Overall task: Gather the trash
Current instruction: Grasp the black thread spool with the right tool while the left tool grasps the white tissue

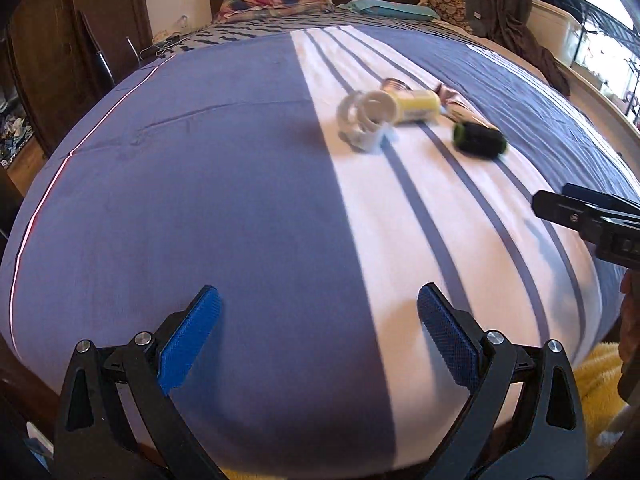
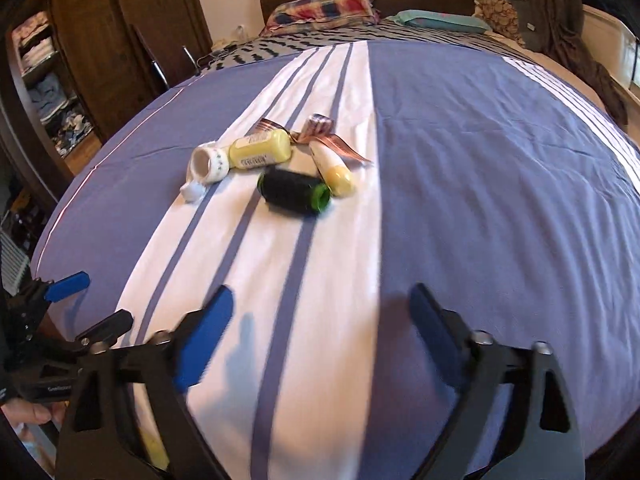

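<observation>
A small pile of trash lies on the white stripe of the bed. It holds a white cup [image 2: 208,166] on its side, a yellow bottle [image 2: 260,148], a black spool with green ends [image 2: 294,192], a cream tube [image 2: 332,170] and a shiny ribbon [image 2: 320,136]. The cup [image 1: 366,118], the bottle [image 1: 414,106] and the spool [image 1: 478,140] also show in the left wrist view. My left gripper [image 1: 318,336] is open and empty, well short of the pile. My right gripper [image 2: 322,332] is open and empty, nearer the spool. Both hover over the bed.
The blue and white striped bedspread [image 2: 480,200] covers the bed. Pillows [image 2: 324,10] lie at the headboard. A brown wardrobe with shelves [image 2: 60,80] stands to the left. A yellow cloth [image 1: 600,384] lies at the bed's near right edge.
</observation>
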A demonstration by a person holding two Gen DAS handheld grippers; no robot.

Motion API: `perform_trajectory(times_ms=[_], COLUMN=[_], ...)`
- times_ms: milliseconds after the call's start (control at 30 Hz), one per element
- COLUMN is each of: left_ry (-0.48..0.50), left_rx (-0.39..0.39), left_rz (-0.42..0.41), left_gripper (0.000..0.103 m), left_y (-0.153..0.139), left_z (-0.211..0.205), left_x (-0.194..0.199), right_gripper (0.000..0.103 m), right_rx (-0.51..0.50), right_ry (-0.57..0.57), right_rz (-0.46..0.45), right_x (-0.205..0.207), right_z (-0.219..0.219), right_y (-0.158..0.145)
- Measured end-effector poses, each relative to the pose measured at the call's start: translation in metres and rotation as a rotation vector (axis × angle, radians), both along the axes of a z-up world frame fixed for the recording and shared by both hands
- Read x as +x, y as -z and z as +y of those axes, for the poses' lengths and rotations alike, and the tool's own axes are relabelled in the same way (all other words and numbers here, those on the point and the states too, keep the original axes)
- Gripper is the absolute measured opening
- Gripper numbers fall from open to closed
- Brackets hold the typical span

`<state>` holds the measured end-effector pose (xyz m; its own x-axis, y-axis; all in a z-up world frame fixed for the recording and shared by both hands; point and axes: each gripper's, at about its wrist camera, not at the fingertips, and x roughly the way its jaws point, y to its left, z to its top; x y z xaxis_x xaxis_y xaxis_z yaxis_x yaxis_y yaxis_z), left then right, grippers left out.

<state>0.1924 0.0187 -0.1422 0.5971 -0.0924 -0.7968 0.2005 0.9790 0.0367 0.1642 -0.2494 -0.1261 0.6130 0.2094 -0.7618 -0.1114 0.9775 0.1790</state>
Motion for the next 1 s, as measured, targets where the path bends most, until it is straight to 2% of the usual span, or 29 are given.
perform_trajectory(times_ms=[133,367,500,567,600,833,1000], left_ry=[0.004,0.027,0.034,0.038,0.042,0.067,0.083], left_rx=[0.004,0.002,-0.003,-0.004,-0.006,-0.03,-0.051], left_rz=[-0.003,-0.004,-0.006,-0.007,-0.008,-0.02,-0.025], left_gripper=[0.094,0.094,0.094,0.094,0.094,0.093,0.065], left_y=[0.0,0.002,0.004,0.004,0.004,0.003,0.003], left_z=[-0.001,-0.006,-0.009,-0.011,-0.013,-0.026,-0.036], left_x=[0.018,0.039,0.05,0.054,0.058,0.084,0.105], right_gripper=[0.069,0.067,0.067,0.062,0.056,0.055,0.055], right_rx=[0.004,0.015,-0.036,-0.052,-0.056,-0.031,-0.047], right_ry=[-0.004,-0.004,0.006,0.014,0.017,-0.004,-0.02], right_rz=[0.002,0.02,0.021,0.02,0.02,0.001,-0.02], right_x=[0.028,0.056,0.067,0.072,0.074,0.075,0.057], right_z=[0.009,0.029,0.044,0.046,0.046,0.037,0.023], right_y=[0.003,0.006,0.009,0.01,0.01,0.007,0.006])
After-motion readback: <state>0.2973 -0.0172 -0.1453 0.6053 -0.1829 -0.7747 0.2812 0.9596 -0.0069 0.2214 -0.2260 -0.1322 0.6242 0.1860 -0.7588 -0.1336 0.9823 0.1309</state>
